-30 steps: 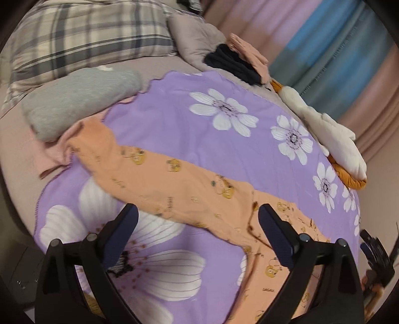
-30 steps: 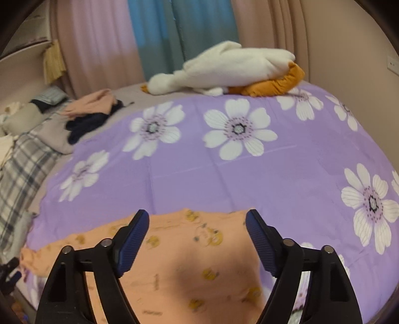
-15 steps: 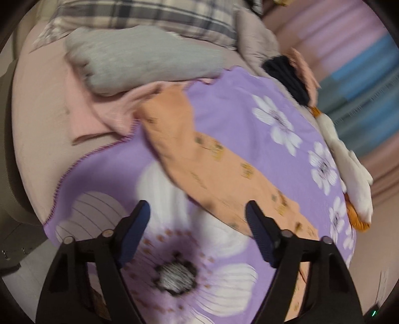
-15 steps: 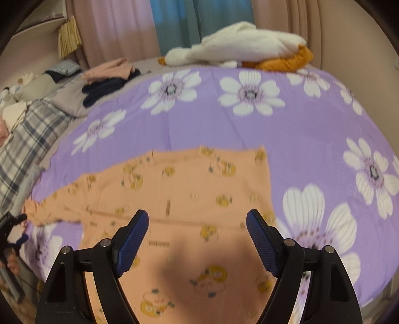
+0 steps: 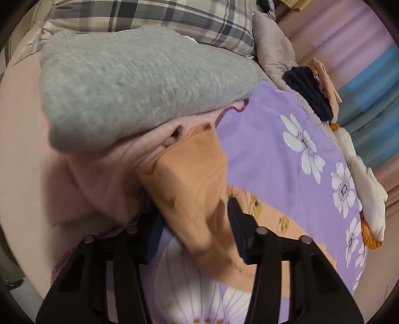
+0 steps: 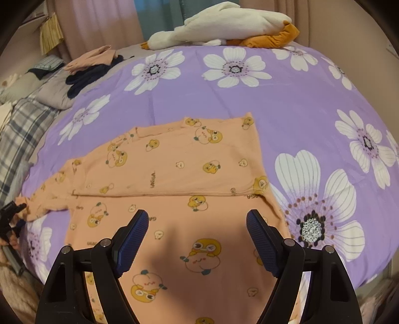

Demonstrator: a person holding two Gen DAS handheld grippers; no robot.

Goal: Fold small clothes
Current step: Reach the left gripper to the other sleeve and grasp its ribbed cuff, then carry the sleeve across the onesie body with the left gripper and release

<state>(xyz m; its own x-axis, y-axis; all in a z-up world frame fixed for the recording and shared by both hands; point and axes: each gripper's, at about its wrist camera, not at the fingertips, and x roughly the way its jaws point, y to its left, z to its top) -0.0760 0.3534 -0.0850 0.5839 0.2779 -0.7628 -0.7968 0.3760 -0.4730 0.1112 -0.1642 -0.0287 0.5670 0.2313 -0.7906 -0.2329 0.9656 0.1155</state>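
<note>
A small orange shirt (image 6: pixel 174 174) with yellow cartoon prints lies spread on the purple flowered sheet (image 6: pixel 286 99). Its long sleeve stretches left, and the cuff end (image 5: pixel 189 172) fills the left wrist view. My left gripper (image 5: pixel 197 229) is down at that cuff; the sleeve lies between its blue pads (image 5: pixel 239 224), which still stand apart and have not closed on the cloth. The left gripper also shows in the right wrist view (image 6: pixel 10 216), at the sleeve's end. My right gripper (image 6: pixel 197 239) is open and empty, hovering above the shirt's body.
A folded grey knit (image 5: pixel 139 82) lies on pink cloth (image 5: pixel 99 182) just beyond the cuff. A plaid pillow (image 5: pixel 162 17) is behind it. Dark and pink clothes (image 6: pixel 92 67) and a white and orange plush (image 6: pixel 224 27) lie at the bed's far side.
My left gripper has moved along the sleeve to its cuff and dropped close to it. My right gripper has pulled back and up, so more of the shirt shows.
</note>
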